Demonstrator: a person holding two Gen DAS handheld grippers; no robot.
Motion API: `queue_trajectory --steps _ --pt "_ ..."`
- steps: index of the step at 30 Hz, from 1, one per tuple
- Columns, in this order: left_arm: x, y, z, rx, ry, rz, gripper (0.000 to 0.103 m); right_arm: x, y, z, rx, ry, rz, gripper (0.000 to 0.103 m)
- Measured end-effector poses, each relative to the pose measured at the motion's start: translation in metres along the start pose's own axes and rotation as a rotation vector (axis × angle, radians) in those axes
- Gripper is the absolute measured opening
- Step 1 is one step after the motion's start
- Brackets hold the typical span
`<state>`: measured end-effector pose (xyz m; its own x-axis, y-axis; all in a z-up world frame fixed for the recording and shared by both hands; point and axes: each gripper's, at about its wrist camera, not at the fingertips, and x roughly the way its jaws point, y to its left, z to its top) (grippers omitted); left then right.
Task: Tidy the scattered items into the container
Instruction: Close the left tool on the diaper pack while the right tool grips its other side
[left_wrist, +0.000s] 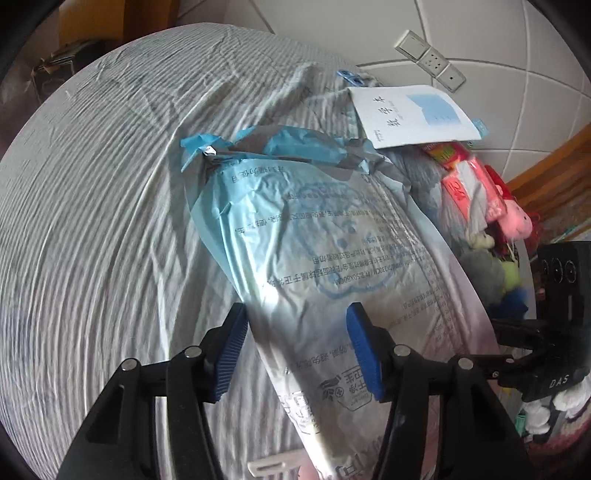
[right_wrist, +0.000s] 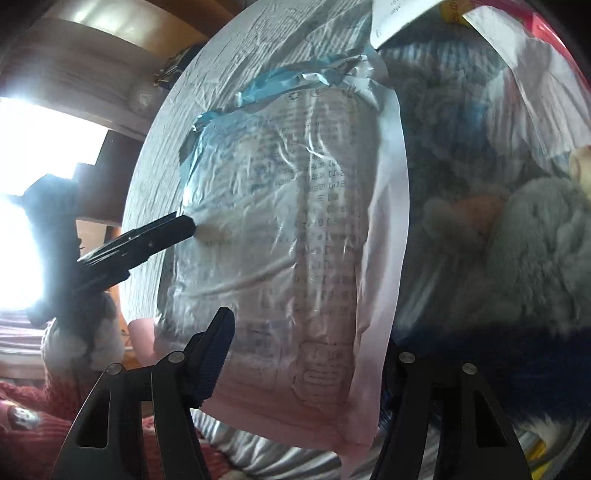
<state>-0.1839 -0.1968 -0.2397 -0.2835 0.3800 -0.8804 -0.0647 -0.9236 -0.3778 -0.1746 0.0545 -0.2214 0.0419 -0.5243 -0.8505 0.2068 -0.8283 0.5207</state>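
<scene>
Your left gripper (left_wrist: 295, 354) and right gripper (right_wrist: 306, 354) each straddle the bag's (left_wrist: 332, 236) near edge on the bed (left_wrist: 92, 221); whether the pads pinch it you cannot tell. Risk: slick film slips, spilling the toys (left_wrist: 513, 218). Bag print is too blurred to read; "DAS" shows on the right gripper.
</scene>
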Motion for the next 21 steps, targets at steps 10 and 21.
queue_trajectory --steps 10,21 --pt "0.022 0.017 -0.002 -0.066 0.024 0.009 0.078 0.002 -0.027 0.006 0.030 -0.058 -0.018 0.059" --pt "0.034 0.009 -0.007 -0.090 -0.004 -0.087 0.063 0.017 -0.032 -0.003 0.035 -0.038 -0.015 0.065"
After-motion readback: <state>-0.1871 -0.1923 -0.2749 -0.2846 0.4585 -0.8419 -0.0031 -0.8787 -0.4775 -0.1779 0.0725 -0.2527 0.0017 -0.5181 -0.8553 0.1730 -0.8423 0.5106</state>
